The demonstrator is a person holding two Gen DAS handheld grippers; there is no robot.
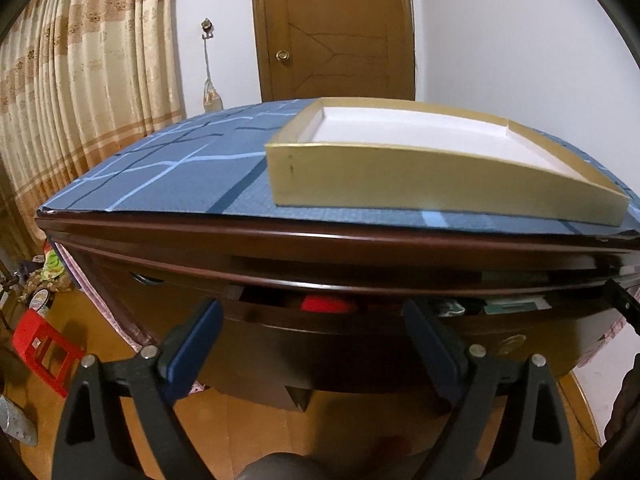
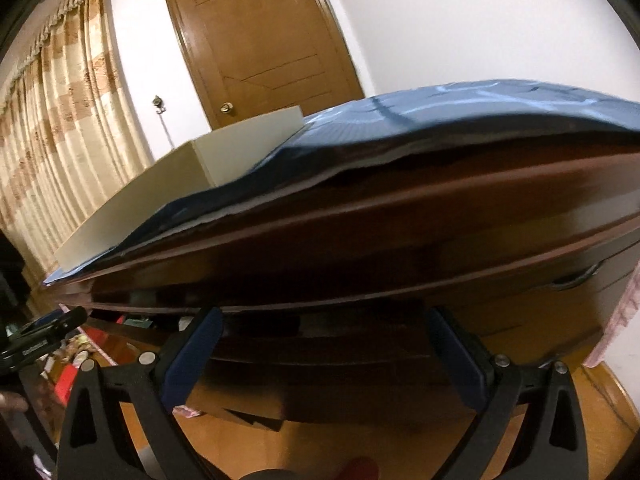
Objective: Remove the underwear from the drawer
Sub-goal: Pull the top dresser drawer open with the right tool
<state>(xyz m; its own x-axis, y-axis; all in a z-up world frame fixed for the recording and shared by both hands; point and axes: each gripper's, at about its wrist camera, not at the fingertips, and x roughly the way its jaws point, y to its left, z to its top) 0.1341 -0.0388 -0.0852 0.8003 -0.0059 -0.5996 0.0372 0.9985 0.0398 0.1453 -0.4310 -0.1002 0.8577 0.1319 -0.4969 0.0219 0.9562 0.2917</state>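
A dark wooden dresser (image 1: 280,240) has its top drawer (image 1: 320,332) pulled out a little. In the gap I see a red garment (image 1: 326,303) and other cloth (image 1: 452,307), mostly hidden under the dresser top. My left gripper (image 1: 312,312) is open and empty, in front of the drawer gap. My right gripper (image 2: 324,322) is open and empty, close under the dresser's top edge (image 2: 360,216) at the drawer front (image 2: 320,344). The left gripper's black body (image 2: 44,328) shows at the left of the right wrist view.
A shallow yellow box (image 1: 440,184) with a white inside sits on the blue patterned cloth (image 1: 160,176) that covers the dresser top. Behind are a wooden door (image 1: 332,28) and curtains (image 1: 80,80). A red stool (image 1: 44,344) and clutter stand on the wooden floor at the left.
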